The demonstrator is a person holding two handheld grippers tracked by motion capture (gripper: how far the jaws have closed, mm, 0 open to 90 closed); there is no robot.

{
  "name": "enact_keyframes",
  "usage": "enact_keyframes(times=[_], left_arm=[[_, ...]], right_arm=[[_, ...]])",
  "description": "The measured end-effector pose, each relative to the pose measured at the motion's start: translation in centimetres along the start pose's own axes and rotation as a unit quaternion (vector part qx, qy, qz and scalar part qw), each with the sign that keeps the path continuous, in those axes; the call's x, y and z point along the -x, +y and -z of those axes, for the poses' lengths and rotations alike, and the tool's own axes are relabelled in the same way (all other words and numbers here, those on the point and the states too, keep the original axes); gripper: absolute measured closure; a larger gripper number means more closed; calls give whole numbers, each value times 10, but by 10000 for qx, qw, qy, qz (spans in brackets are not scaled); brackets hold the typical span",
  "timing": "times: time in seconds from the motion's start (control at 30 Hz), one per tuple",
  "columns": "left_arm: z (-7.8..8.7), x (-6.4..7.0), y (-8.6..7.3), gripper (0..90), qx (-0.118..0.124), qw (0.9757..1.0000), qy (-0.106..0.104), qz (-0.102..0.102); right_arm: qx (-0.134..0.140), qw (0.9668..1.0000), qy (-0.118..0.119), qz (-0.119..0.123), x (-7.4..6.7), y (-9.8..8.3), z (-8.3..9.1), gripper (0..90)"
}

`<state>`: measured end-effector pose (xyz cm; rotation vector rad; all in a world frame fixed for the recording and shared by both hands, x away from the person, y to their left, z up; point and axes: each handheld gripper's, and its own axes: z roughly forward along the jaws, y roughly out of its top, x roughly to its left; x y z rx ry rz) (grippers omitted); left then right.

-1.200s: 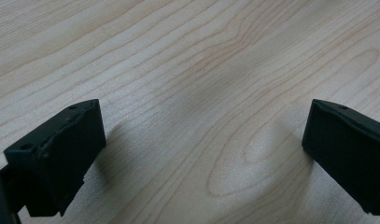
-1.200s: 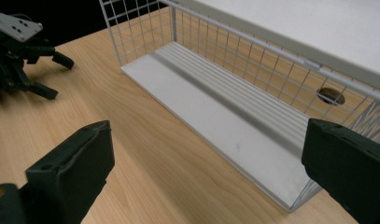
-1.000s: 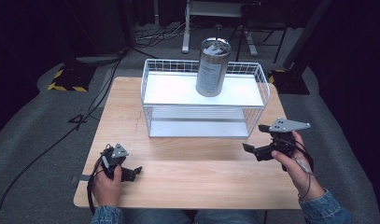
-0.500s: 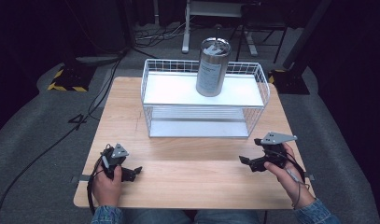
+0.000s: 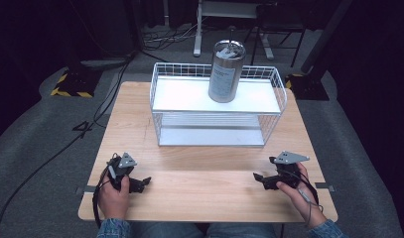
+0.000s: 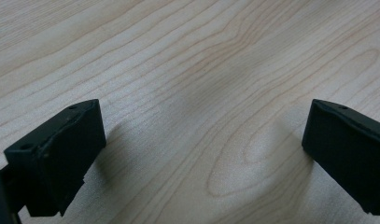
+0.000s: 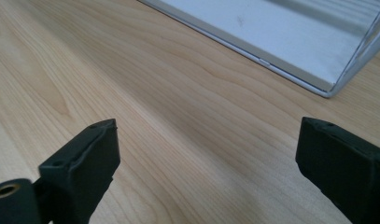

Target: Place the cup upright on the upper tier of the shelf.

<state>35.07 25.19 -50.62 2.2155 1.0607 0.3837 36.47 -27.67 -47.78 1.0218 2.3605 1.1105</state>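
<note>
A steel canister (image 5: 226, 71) with a grey label stands upright on the top shelf of a white wire rack (image 5: 215, 110) at the back of the wooden table (image 5: 204, 183). My left gripper (image 5: 142, 182) rests low over the table's front left, open, with bare wood between its jaws (image 6: 201, 154). Over the front right, my right gripper (image 5: 257, 178) is open too, pointing left; nothing lies between its jaws (image 7: 206, 158). The rack's lower shelf corner (image 7: 318, 84) lies ahead of it in the right gripper view.
The rack's lower shelf (image 5: 212, 128) holds nothing. Beyond the table are grey floor, cables (image 5: 85, 126), a yellow-black striped pad (image 5: 68, 84) and dark stands (image 5: 229, 20). Bare wood stretches between the two grippers.
My right gripper has come down and toward the table's front edge, settling low over the wood. The left gripper and the canister have stayed put.
</note>
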Motion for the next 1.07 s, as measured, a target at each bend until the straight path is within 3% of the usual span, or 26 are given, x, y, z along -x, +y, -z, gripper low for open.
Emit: enact_keyframes(times=[0.23, 0.6, 0.83, 1.07], left_arm=[[0, 0, 0, 0, 1, 10000, 2, 5], [0, 0, 0, 0, 1, 10000, 0, 4], [0, 0, 0, 1, 8, 10000, -3, 6], [0, 0, 0, 1, 14, 10000, 19, -17]], right_arm=[[-54, 10000, -43, -33, 0, -12, -7, 81], [-217, 9996, -110, 122, -2, -20, -17, 82], [-362, 9993, 22, 35, -1, -21, -19, 58], [-405, 9992, -47, -5, -1, -20, -20, 34]])
